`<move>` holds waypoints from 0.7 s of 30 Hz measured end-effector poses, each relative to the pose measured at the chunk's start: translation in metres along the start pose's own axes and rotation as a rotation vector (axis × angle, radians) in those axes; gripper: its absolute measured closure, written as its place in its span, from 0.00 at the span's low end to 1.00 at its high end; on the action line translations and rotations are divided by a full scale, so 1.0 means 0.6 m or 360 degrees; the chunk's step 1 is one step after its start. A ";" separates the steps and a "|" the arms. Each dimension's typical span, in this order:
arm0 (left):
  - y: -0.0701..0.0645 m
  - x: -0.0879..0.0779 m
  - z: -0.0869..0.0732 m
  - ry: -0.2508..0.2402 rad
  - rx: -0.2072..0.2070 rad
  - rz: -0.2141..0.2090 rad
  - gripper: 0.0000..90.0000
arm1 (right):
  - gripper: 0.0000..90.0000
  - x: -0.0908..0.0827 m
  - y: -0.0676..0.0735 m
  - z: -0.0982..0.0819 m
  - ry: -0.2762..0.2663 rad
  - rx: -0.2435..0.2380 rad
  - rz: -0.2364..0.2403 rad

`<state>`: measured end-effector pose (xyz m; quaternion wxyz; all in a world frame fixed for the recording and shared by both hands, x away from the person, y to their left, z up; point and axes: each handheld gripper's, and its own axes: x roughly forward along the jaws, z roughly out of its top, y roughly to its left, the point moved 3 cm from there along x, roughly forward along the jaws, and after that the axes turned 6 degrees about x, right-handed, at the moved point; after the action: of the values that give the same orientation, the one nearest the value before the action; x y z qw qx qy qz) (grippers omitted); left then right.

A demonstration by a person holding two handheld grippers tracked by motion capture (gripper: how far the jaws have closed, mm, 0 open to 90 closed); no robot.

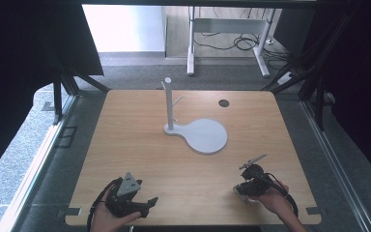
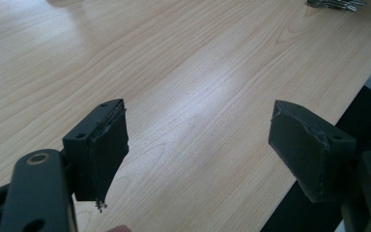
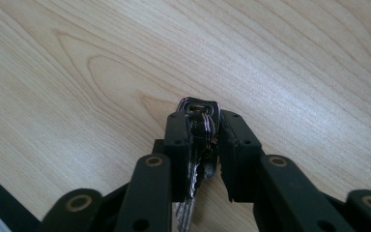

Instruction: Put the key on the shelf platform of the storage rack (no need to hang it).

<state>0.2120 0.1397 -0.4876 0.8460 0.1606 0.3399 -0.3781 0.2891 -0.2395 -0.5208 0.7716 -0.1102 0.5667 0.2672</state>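
A bunch of metal keys (image 3: 200, 133) sits between the black jaws of my right gripper (image 3: 204, 140), which is shut on it just above the wooden table (image 3: 101, 72). The key ring pokes out beyond the pads and the blades hang back toward the camera. In the high view the right gripper (image 1: 251, 171) is at the near right of the table, with the keys (image 1: 253, 161) at its tip. At the near left, my left gripper (image 1: 145, 193) stands open with nothing between its pads (image 2: 106, 150). The keys (image 2: 335, 4) also appear far off in the left gripper view.
A white stand (image 1: 207, 137) with a round flat base and an upright pole (image 1: 169, 104) carrying small pegs stands in the middle of the table. A dark round hole (image 1: 223, 103) lies at the back right. The near table edge (image 1: 193, 223) runs just behind both hands.
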 end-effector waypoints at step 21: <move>0.001 -0.002 0.000 -0.0003 0.0006 0.0002 0.25 | 0.97 -0.023 0.004 0.004 -0.0023 -0.0041 0.0041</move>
<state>0.2120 0.1404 -0.4867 0.8463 0.1622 0.3382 -0.3783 0.2869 -0.2402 -0.5065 0.7707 -0.1108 0.5589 0.2852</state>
